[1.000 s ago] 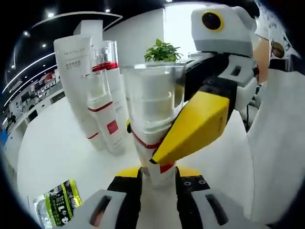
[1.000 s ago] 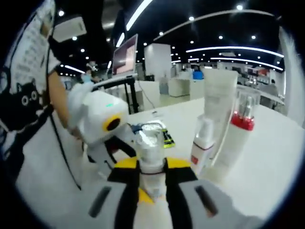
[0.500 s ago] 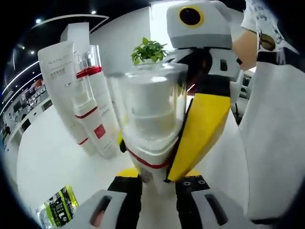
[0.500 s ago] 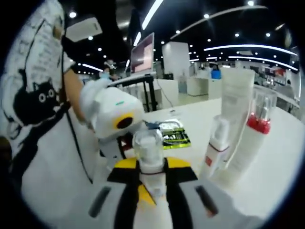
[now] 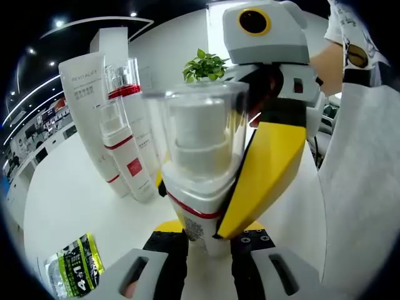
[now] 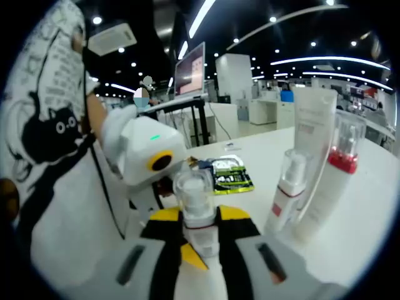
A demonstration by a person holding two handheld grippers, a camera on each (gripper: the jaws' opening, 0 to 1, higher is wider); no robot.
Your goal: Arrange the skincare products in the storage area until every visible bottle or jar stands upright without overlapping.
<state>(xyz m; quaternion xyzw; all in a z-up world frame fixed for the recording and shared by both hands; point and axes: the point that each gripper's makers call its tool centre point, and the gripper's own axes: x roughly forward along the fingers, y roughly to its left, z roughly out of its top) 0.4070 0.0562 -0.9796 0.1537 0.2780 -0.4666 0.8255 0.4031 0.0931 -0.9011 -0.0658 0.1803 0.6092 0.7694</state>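
Both claws closed on one pump bottle (image 5: 199, 181): left claw (image 5: 199, 240) at its base, right claw (image 6: 200, 231) pinching it too, held upright above the white worktop (image 5: 75, 200). Just beside, standing together: tube (image 5: 87, 100), red-collared bottle (image 5: 128, 94), small spray bottle (image 5: 122, 156). Green sachet (image 5: 72, 269) lying flat nearby.

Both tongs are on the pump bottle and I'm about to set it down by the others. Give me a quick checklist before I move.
1. Pump bottle upright: ok, clear cap on top.
2. Left tongs grip the bottle's base: ok.
3. Right tongs grip it too: ok.
4. Standing group upright: ok; white tube, red-collared bottle and small pump bottle all stand.
5. Free table beside the group: ok.
6. Green sachet out of the path: ok, it lies flat and apart.
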